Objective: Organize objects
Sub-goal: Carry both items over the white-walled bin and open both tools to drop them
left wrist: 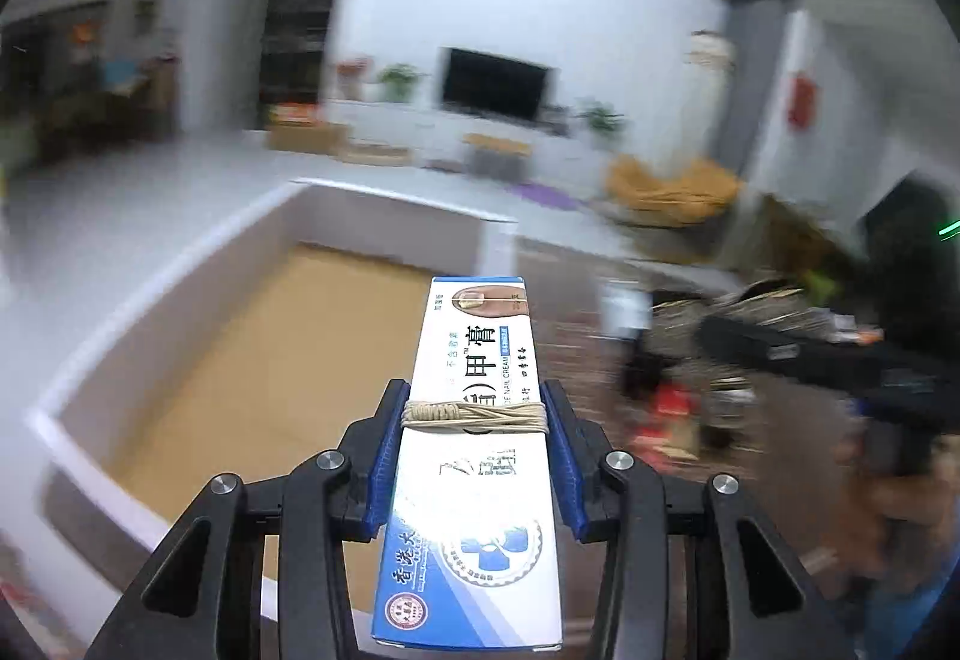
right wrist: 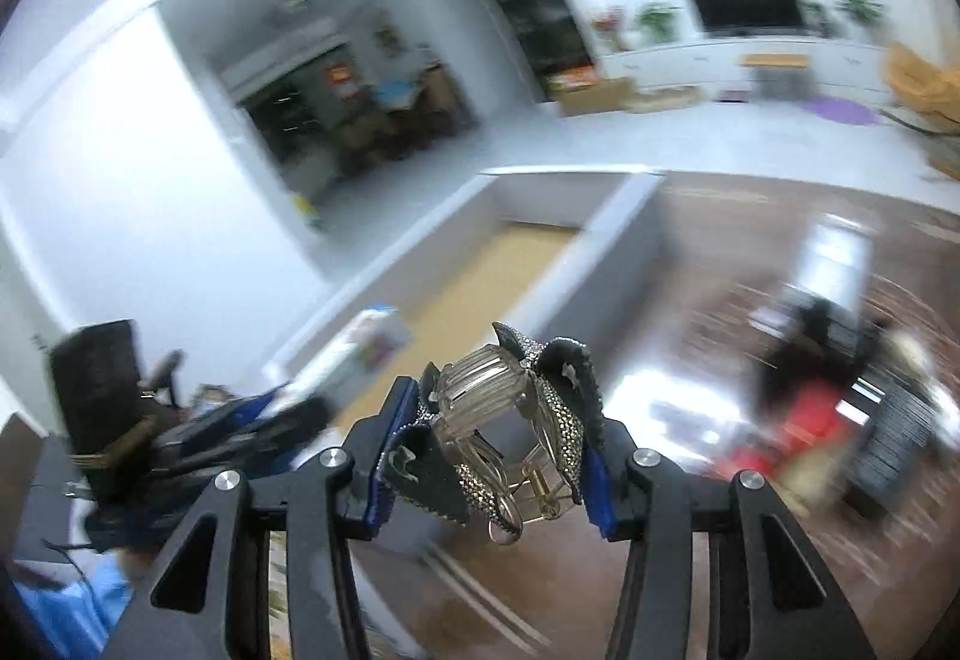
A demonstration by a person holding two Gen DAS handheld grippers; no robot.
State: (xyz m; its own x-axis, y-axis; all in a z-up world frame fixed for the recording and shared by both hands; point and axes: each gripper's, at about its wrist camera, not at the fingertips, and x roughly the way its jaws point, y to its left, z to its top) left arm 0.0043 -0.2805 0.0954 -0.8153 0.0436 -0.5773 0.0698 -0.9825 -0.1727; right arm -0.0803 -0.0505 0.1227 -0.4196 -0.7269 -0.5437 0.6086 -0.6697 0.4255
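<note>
Carrying is the step: left hand-held gripper (left wrist: 474, 456) pinches the cream box (left wrist: 474, 444), right hand-held gripper (right wrist: 498, 450) pinches the hair clip (right wrist: 510, 420). Keep both level over the tray (left wrist: 180, 264), lower, then release.

White-walled bin (left wrist: 180, 264): interior floor bare, open from above, entry unobstructed. Counter (right wrist: 690, 252) right of bin wall bare nearby; blurred clutter pile (right wrist: 840, 420) farther right blocks passage. Other claw (left wrist: 840, 366) occupies space right of the left claw's path
</note>
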